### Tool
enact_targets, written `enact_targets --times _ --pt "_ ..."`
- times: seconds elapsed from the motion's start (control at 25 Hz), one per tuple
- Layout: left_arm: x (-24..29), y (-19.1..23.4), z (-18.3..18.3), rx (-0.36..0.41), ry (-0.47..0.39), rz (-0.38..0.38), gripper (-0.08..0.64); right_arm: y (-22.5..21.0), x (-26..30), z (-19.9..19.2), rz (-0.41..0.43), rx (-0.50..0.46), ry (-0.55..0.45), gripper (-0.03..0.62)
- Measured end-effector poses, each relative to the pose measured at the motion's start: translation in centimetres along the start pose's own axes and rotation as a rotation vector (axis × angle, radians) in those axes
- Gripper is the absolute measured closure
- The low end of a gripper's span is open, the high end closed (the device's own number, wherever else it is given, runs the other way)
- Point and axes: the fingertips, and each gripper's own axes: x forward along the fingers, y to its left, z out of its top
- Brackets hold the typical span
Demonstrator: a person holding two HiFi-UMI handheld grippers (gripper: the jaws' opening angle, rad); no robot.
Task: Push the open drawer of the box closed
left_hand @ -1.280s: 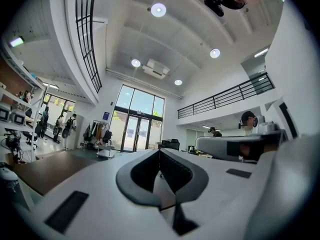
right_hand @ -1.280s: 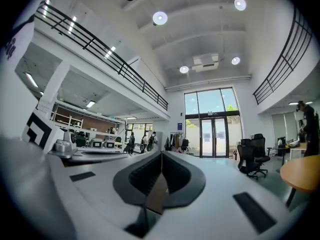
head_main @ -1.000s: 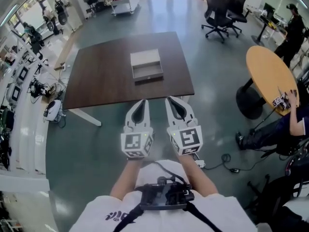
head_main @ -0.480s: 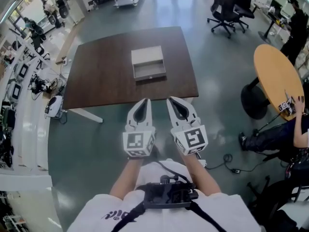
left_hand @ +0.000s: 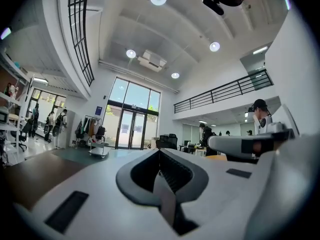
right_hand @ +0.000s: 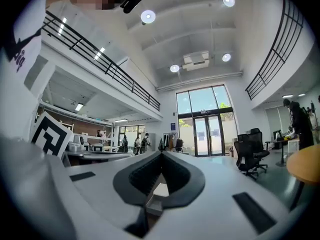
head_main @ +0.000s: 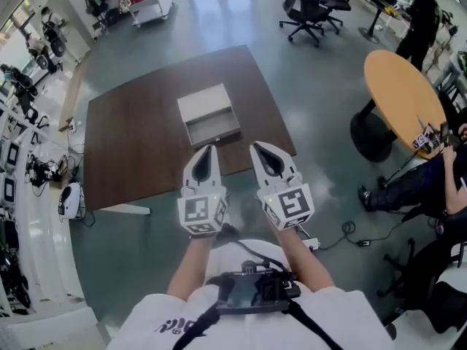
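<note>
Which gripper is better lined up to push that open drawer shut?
Left, probably. The left gripper, jaws together, points almost straight at the drawer; the right gripper sits off to its right.

I've carried both claws forward. A second ago the left claw [head_main: 206, 149] and the right claw [head_main: 259, 149] hung over the floor, short of the bench [head_main: 131, 144]. Now, in the head view, their tips lie over its near edge. The box [head_main: 204, 102] has drawn much closer, and its open drawer [head_main: 213, 130] sits just ahead of the left claw's tip. The bench, square to me before, now lies at a slant across the head view.
</note>
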Motion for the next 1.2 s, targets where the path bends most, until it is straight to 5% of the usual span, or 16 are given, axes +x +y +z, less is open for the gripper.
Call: enact_targets --times 0.56,1.2 --pt "5.0 13.0 -0.3 0.01 -0.016 -0.07 0.551 5.1 14.0 -4.0 -0.029 -0.003 0.027 0.588" --pt "10.4 13.4 -5.2 -0.037 0.099 -0.164 0.551 -1.5 15.2 -11.0 -0.152 0.068 0.169 0.588"
